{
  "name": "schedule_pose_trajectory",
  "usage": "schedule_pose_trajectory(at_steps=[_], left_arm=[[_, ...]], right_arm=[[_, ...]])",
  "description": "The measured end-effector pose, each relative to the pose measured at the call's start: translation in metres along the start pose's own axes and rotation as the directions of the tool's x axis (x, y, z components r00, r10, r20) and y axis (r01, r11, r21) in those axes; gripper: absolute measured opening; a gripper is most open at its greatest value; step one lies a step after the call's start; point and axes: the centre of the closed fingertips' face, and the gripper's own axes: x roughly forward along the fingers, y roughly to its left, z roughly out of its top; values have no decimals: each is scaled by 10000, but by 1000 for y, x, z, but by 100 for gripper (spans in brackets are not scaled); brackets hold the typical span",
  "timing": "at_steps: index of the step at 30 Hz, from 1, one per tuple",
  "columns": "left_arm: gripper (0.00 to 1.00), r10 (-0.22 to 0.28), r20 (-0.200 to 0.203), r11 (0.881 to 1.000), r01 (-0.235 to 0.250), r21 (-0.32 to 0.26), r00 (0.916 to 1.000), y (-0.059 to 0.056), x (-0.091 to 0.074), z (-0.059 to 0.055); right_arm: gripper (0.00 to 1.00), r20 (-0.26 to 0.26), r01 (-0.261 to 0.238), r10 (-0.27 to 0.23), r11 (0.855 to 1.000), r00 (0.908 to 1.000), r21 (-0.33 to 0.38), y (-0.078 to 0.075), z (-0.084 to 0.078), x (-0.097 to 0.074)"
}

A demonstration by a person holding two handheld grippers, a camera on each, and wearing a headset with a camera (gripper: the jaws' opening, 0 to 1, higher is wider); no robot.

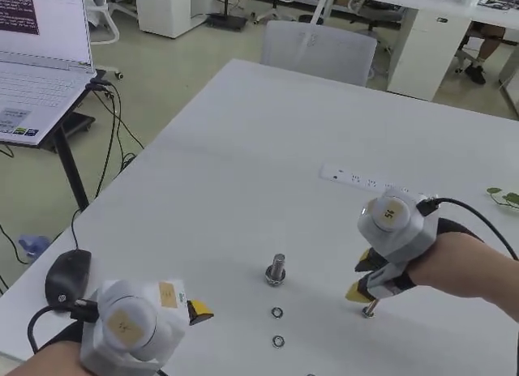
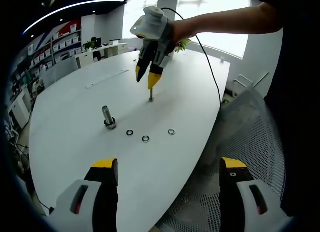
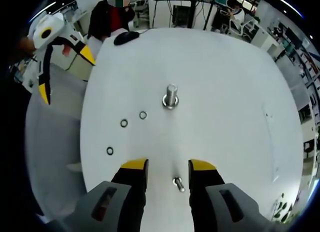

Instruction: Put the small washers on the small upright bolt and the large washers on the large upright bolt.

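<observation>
The large upright bolt (image 1: 276, 269) stands mid-table, with a ring at its base. The small upright bolt (image 1: 369, 309) stands to its right. Three small washers (image 1: 276, 313) (image 1: 278, 341) (image 2: 171, 131) lie flat in front of the large bolt. My right gripper (image 1: 362, 277) hovers just above the small bolt; in the right gripper view its jaws (image 3: 168, 165) are open with the small bolt (image 3: 177, 183) between them, untouched. My left gripper (image 2: 169, 164) is wide open and holds nothing; it hangs off the near table edge (image 1: 195, 315), well back from the washers.
A white power strip (image 1: 361, 181) lies farther back on the white table (image 1: 243, 149). A black mouse (image 1: 67, 275) sits at the near left corner. A laptop (image 1: 40, 84) on a stand is to the left, a grey chair (image 1: 320, 48) beyond the far edge.
</observation>
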Motion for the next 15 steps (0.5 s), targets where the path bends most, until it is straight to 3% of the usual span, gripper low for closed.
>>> schedule_pose_trajectory(at_steps=[15], left_arm=[[88,96,181,9999,-93,-119,9998,-2,-2,1]], right_arm=[[36,236,-382,398,9972,9989,-636,41,12,-1]])
